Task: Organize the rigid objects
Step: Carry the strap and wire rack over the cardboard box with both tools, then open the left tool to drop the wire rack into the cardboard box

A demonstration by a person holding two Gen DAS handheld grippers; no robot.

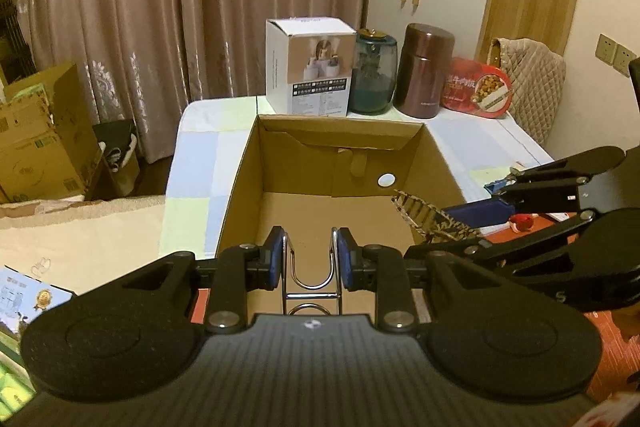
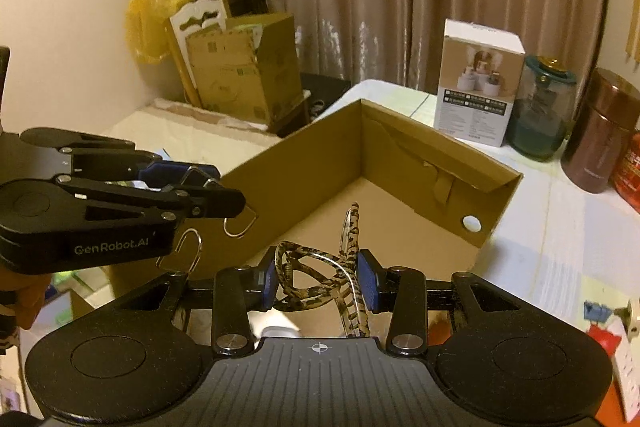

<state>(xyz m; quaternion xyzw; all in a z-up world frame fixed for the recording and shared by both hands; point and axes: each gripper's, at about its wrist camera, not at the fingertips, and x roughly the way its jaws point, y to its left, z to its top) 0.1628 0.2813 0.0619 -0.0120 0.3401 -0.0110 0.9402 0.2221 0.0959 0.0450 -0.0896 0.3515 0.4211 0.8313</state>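
An open, empty cardboard box point(image 1: 332, 151) stands on the table; it also shows in the right wrist view point(image 2: 400, 163). My left gripper point(image 1: 310, 259) is shut on a chrome wire rack point(image 1: 310, 285) and holds it over the box's near edge. The rack's wire loops show in the right wrist view point(image 2: 240, 227) under the left gripper point(image 2: 208, 183). My right gripper point(image 2: 320, 279) is shut on a tortoiseshell-patterned pair of glasses point(image 2: 320, 287), held above the box's near side. In the left wrist view the right gripper point(image 1: 492, 203) and glasses point(image 1: 432, 219) are at the box's right wall.
At the table's back stand a white product box point(image 1: 310, 71), a teal glass jar point(image 1: 374, 75), a brown metal canister point(image 1: 424, 71) and a red food package point(image 1: 478, 87). Cardboard boxes point(image 1: 40, 139) sit on the floor left. A white power strip point(image 2: 624, 367) lies right.
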